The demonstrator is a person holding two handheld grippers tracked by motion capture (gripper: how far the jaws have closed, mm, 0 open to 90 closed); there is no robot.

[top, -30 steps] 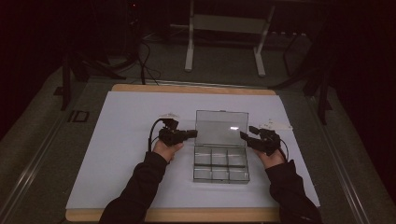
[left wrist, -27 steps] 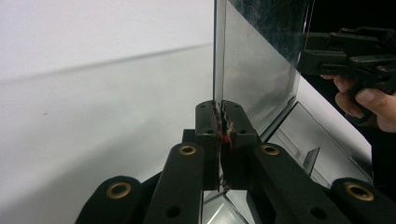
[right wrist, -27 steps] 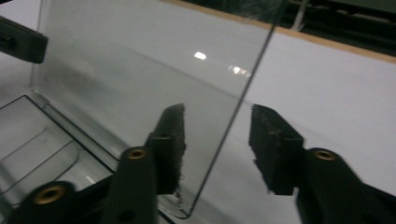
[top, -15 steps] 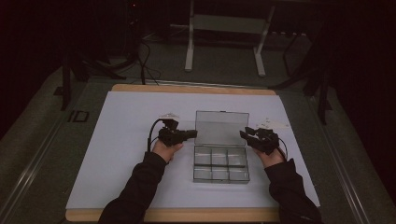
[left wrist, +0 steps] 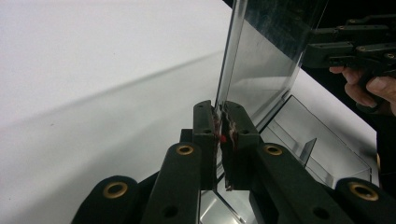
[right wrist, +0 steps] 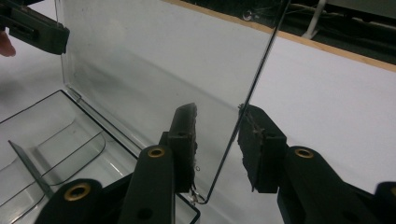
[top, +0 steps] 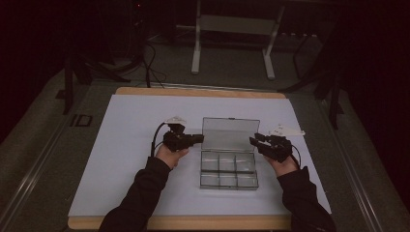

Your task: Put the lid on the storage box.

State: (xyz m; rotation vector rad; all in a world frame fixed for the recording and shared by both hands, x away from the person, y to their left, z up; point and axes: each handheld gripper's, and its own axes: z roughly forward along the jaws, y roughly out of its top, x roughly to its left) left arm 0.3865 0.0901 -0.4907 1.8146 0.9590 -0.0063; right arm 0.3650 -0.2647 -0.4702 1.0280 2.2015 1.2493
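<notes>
The white tabletop (top: 130, 159) carried one clear plastic organiser box (top: 228, 170), and everything else is placed from that box. It sat near the middle of the tabletop, towards your side, with its single lid (top: 231, 133) standing upright off the far hinge edge, probably so the compartments stayed reachable. You could count six compartments, in two rows of three, and all looked empty.

You worked two tools, one on each side of the box. Your left tool (left wrist: 219, 133) was at the lid's left edge with its jaws pressed together on the thin panel, pinching it; that hold looked like what kept the lid upright. Your right tool (right wrist: 217, 140) was at the lid's right edge, its jaws having just been closing, with the panel between them. One pad looked to be touching the edge while the other stood off, so no grip there yet.
</notes>
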